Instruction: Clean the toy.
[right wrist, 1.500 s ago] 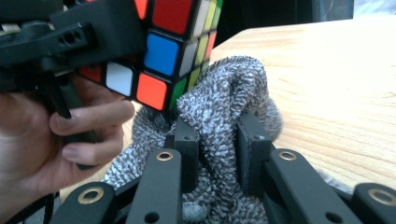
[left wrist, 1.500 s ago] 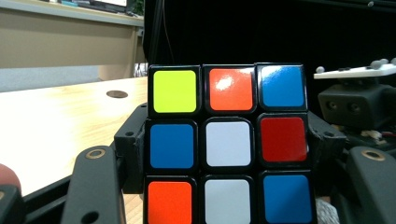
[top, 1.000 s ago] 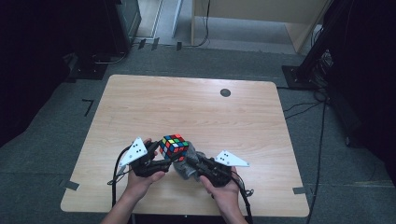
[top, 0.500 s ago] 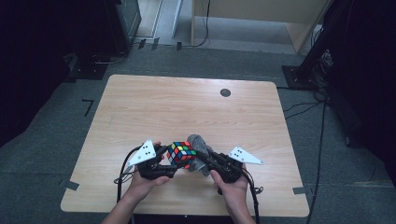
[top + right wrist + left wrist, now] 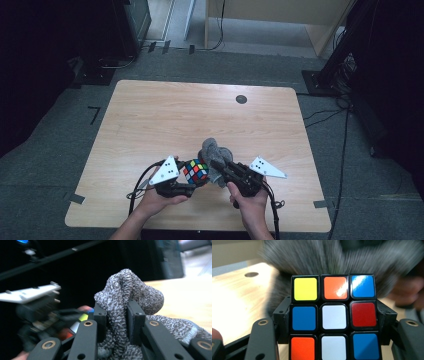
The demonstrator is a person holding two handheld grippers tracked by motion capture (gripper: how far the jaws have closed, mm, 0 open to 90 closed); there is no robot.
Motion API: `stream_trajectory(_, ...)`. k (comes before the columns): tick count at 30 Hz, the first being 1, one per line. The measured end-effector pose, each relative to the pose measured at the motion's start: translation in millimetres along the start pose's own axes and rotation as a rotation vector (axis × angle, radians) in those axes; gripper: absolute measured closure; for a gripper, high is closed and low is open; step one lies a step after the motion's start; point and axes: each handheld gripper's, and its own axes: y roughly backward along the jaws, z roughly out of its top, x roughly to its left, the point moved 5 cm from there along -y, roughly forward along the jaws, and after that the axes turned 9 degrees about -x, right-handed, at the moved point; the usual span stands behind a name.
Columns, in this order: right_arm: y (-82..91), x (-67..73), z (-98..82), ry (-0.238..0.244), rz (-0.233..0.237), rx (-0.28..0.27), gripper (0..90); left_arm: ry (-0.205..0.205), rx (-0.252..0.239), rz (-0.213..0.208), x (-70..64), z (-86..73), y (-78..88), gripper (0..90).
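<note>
High view: left gripper (image 5: 192, 186) clamps the puzzle cube (image 5: 196, 171), right gripper (image 5: 215, 164), now raised, pinches the grey cloth (image 5: 215, 150) at the cube's 2 o'clock, indicating wiping is imminent.

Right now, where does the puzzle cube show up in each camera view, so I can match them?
High view: puzzle cube low centre, in the left gripper, beside the grey cloth.
Left gripper view: cube centre, clamped between the jaws, blurred cloth behind.
Right gripper view: coloured squares at lower left, beyond the jaws pinching the cloth.
Shared landmark: the grey cloth.
</note>
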Motion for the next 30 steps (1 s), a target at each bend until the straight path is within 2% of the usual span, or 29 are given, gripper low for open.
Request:
stream_trajectory(2,-3.7,10.7,-1.7,0.009,0.047,0.021,74.0,-0.042,0.016,0.010,-5.6,-1.4,-3.5,34.1)
stream_trajectory(4,-6.0,15.3,-3.2,0.045,0.044,0.035,73.8,-0.038,0.000,0.010,-6.0,1.2,-2.5,34.1)
stream_trajectory(6,-4.1,10.4,-1.8,0.024,0.037,0.026,74.1,-0.016,-0.029,0.012,-2.2,4.6,1.9,34.1)
stream_trajectory(9,0.4,-9.8,-3.9,0.044,-0.050,0.055,74.0,0.057,-0.096,0.011,7.7,11.1,11.7,34.1)
stream_trajectory(10,1.7,-17.7,-6.5,0.031,-0.081,0.074,73.6,0.086,-0.117,0.014,12.0,13.1,15.0,34.1)
stream_trajectory(11,3.0,-25.6,-9.4,0.019,-0.109,0.092,72.5,0.117,-0.138,0.016,16.4,14.7,18.1,34.1)
stream_trajectory(14,4.9,-43.8,-18.6,0.026,-0.185,0.118,65.8,0.215,-0.188,0.030,29.4,16.7,25.4,34.1)
stream_trajectory(16,2.9,-50.0,-24.2,0.041,-0.202,0.125,59.3,0.254,-0.203,0.051,35.6,16.5,27.9,34.1)
stream_trajectory(17,1.7,-51.6,-25.7,0.053,-0.204,0.127,55.7,0.259,-0.201,0.062,38.2,16.2,28.5,34.1)
stream_trajectory(19,0.7,-50.9,-23.8,0.083,-0.192,0.116,49.7,0.276,-0.199,0.080,42.3,15.9,29.2,34.1)
stream_trajectory(22,2.9,-47.4,-10.2,0.182,-0.188,0.083,41.2,0.304,-0.199,0.082,46.8,15.7,30.7,34.1)
stream_trajectory(24,5.2,-43.3,0.0,0.223,-0.169,0.049,37.9,0.311,-0.195,0.082,48.5,15.4,30.9,34.1)
stream_trajectory(27,5.3,-34.3,5.5,0.267,-0.092,0.022,35.2,0.330,-0.184,0.081,49.5,15.1,29.6,34.1)
stream_trajectory(30,-0.9,-22.5,-3.4,0.322,-0.010,0.047,32.8,0.354,-0.179,0.075,50.0,16.2,28.4,34.0)
